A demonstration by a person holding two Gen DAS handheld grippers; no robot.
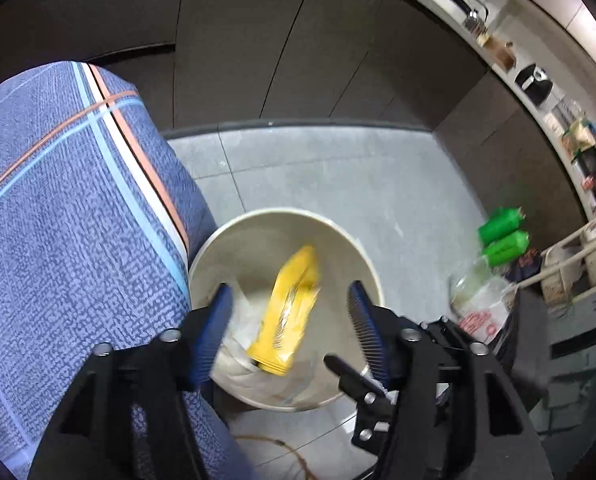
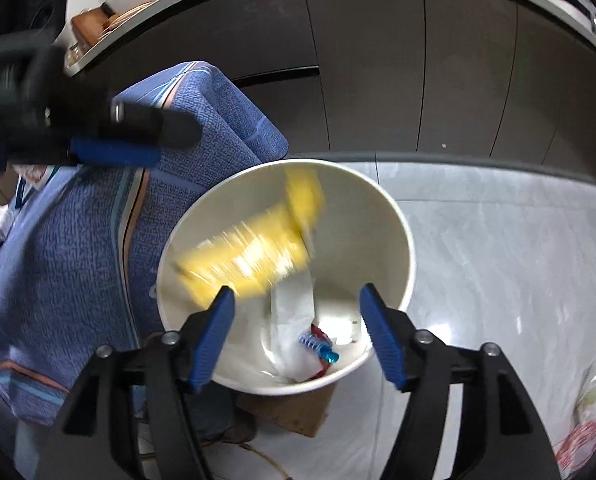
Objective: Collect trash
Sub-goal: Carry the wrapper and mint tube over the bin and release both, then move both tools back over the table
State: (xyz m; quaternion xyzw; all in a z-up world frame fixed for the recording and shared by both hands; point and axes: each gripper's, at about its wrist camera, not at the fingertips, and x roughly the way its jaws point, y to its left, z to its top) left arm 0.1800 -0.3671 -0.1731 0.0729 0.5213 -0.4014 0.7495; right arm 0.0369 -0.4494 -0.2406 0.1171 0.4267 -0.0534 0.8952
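A round white bin (image 1: 257,236) stands on the grey floor, right below both grippers. A yellow wrapper (image 1: 287,312), smeared by motion, is inside the bin's mouth, and neither gripper's pads touch it. My left gripper (image 1: 291,320) is open over the bin, with only the wrapper seen between its blue pads. In the right wrist view the same yellow wrapper (image 2: 253,256) is a blur above crumpled white plastic (image 2: 293,320) and a small blue and red piece (image 2: 318,348) at the bottom of the bin (image 2: 362,220). My right gripper (image 2: 298,312) is open and holds nothing.
A blue checked cloth (image 1: 77,220) hangs against the bin's left side. Dark cabinet fronts (image 1: 298,40) close off the far side under a cluttered counter. Two green bottles (image 1: 502,236), a plastic bag (image 1: 482,304) and a white rack (image 1: 570,256) stand to the right. Cardboard (image 2: 293,412) lies beneath the bin.
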